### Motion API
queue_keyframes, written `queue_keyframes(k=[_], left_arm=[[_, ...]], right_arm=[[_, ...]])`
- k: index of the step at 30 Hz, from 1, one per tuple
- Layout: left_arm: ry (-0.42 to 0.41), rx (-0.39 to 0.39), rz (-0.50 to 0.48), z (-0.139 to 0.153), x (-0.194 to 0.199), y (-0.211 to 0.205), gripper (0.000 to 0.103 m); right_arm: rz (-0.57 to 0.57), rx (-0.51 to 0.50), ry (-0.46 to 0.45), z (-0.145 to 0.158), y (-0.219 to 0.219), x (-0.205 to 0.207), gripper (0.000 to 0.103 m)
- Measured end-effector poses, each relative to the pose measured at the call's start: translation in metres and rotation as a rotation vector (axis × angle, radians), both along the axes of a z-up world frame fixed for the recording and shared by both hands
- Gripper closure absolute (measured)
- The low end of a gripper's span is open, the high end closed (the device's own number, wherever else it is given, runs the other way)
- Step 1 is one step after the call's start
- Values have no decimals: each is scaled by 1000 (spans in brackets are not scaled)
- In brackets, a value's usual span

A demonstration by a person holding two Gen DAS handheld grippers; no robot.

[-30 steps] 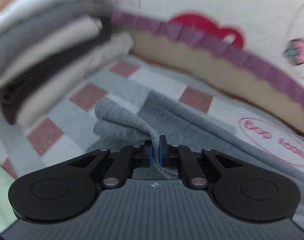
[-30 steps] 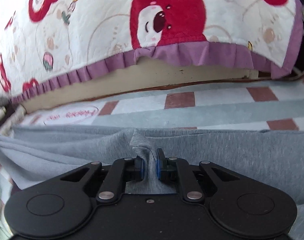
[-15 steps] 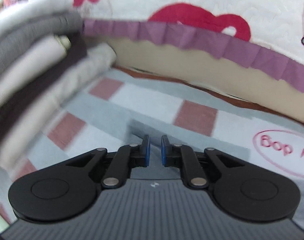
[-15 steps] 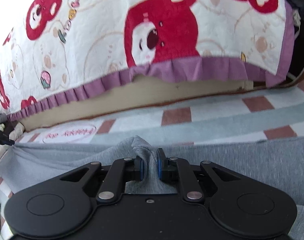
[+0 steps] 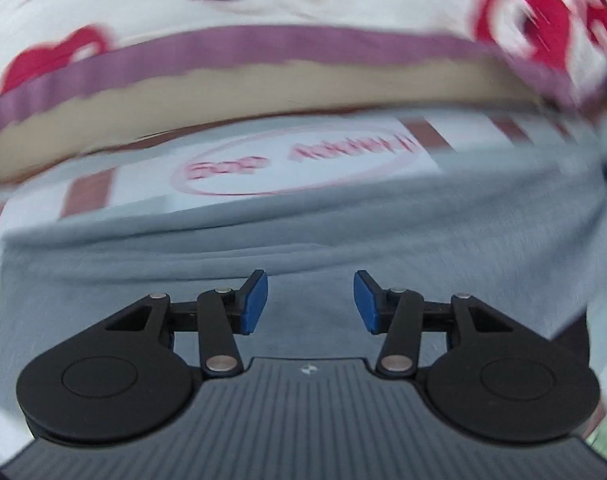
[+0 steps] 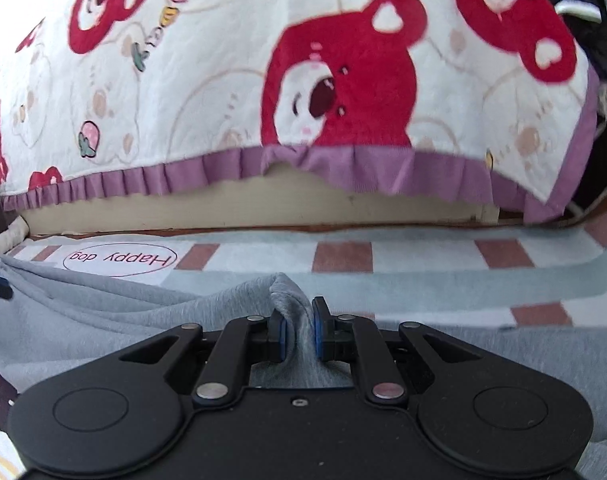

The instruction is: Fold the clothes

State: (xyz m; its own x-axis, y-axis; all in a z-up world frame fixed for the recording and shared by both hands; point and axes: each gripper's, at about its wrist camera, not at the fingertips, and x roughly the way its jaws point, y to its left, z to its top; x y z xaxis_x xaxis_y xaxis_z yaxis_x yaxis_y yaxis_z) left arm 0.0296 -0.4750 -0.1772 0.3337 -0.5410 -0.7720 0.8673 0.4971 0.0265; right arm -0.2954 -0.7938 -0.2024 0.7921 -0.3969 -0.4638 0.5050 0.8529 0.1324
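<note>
So the soft grey knit garment lay spread over a checked grey, white and brick-red mat, with a white bear-print quilt with a purple frill hanging at 12 o'clock. The right claw was pinched tight on a raised fold of the grey fabric. The left claw was opening above the cloth, nothing between its blue pads.

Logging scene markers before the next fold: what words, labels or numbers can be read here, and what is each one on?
"Happy dog": pink oval label on the checked mat, seen upside down in the right wrist view.
Left wrist view: the pink oval label is motion-blurred; unreadable.
Bear-print quilt: coloured lettering near the top edge, too tilted and blurred to read.
Grey garment: no text visible.
</note>
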Motion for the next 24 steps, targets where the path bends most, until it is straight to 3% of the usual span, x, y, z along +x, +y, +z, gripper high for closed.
queue_keyframes(k=[3, 5, 7, 10, 15, 22, 23, 24], left_arm=[[-39, 81, -25, -15, -6, -23, 51], [-48, 122, 23, -25, -8, -34, 48], [-54, 98, 67, -27, -14, -33, 46], [-69, 93, 100, -27, -17, -27, 38], [-83, 100, 164, -28, -5, -28, 32], [-85, 65, 197, -29, 2, -33, 27], [-86, 62, 195, -30, 3, -34, 27], [-91, 64, 187, -30, 3, -35, 27]], right_arm=[[-1, -7, -11, 0, -2, 0, 90], [-16, 41, -25, -3, -9, 1, 90], [-22, 87, -49, -2, -16, 1, 90], [-33, 62, -42, -1, -20, 4, 91], [-59, 79, 115, -33, -34, 33, 90], [-50, 145, 154, -36, -45, 31, 88], [-50, 134, 166, -35, -45, 31, 86], [-51, 123, 178, -34, -46, 30, 77]])
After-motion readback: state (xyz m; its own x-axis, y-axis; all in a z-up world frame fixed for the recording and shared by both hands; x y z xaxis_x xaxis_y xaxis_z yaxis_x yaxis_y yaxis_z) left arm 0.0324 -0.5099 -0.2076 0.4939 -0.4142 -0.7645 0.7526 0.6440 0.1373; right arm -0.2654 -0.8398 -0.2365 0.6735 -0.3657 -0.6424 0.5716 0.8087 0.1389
